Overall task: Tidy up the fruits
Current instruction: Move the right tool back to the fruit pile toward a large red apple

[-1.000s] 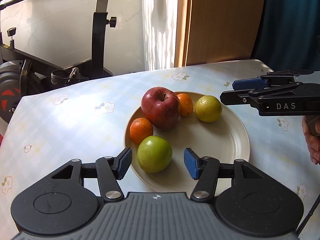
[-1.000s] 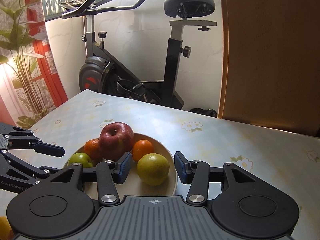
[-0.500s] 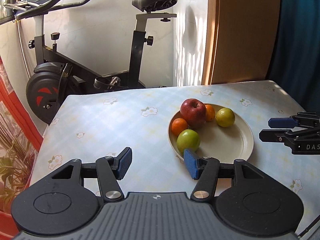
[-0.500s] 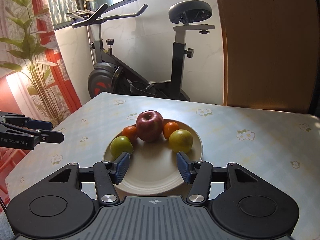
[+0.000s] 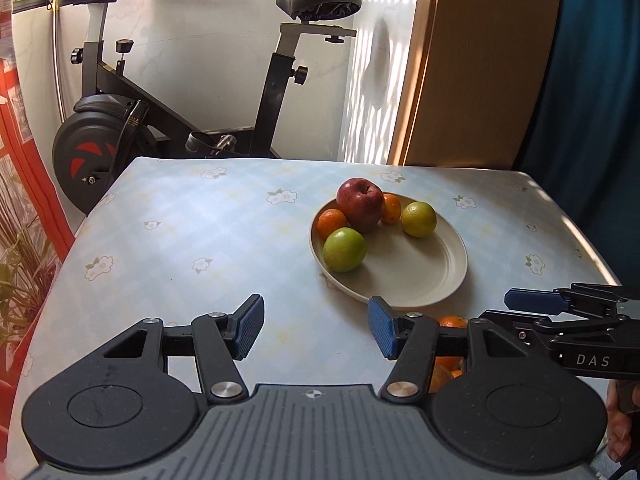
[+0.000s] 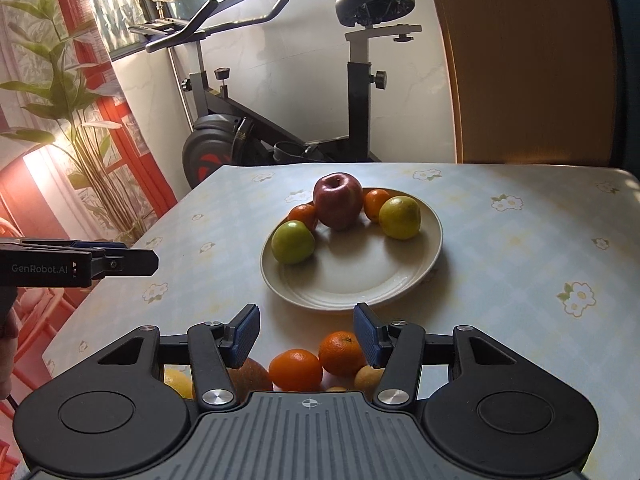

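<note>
I see both hand-held grippers, left (image 5: 316, 328) and right (image 6: 307, 334), open and empty. Loose oranges (image 6: 296, 370) are half hidden under the right one. Five fruits lie on the beige round plate (image 6: 360, 280) on the flowered desk (image 5: 200, 232), black exercise bike (image 5: 120, 128) behind.

Each gripper is matte black plastic with a ribbed grey centre plate, round side discs and silver screws at the finger pivots. The left gripper (image 5: 316, 328) and right gripper (image 6: 307, 335) carry ridged blue pads (image 5: 250, 326). White lettering marks their sides: "GenRobot.AI" on the left, "DAS" on the right.
</note>
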Action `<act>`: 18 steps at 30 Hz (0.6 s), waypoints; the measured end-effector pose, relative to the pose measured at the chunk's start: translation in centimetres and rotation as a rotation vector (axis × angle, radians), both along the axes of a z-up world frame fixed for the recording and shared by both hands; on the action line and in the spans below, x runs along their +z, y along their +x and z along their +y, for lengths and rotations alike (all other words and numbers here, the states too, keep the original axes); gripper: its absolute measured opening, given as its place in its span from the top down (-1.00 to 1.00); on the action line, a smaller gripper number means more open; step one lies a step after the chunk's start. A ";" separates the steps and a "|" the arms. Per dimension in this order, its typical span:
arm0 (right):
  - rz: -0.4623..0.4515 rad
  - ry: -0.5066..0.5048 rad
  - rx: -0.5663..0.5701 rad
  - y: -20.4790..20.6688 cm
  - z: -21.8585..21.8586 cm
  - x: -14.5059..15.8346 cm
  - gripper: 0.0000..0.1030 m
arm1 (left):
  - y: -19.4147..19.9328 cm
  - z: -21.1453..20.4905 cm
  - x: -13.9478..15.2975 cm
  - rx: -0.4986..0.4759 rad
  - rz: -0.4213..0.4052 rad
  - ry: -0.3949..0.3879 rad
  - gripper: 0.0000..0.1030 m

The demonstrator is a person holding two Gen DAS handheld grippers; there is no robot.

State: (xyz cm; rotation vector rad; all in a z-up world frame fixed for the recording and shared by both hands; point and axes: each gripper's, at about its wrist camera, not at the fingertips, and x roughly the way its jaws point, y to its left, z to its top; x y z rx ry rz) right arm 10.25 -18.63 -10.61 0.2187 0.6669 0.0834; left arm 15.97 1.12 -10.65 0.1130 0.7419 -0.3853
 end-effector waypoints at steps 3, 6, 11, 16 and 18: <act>0.008 0.007 0.002 -0.5 0.6 -0.1 0.05 | -0.8 0.3 -0.5 0.010 0.000 -0.001 -0.17; 0.024 0.013 0.019 -0.8 1.2 -0.6 0.05 | -1.1 0.6 -0.9 0.013 0.007 -0.011 -0.16; 0.053 0.005 0.066 -0.9 2.4 -1.1 0.05 | -1.1 1.1 -1.3 0.022 0.032 -0.048 -0.16; 0.076 -0.009 0.129 -0.4 4.0 -1.3 0.05 | -0.8 0.9 -2.2 0.023 0.054 -0.040 -0.16; 0.085 -0.001 0.145 -0.2 4.4 -1.4 0.05 | -0.6 1.0 -2.4 0.023 0.061 -0.046 -0.16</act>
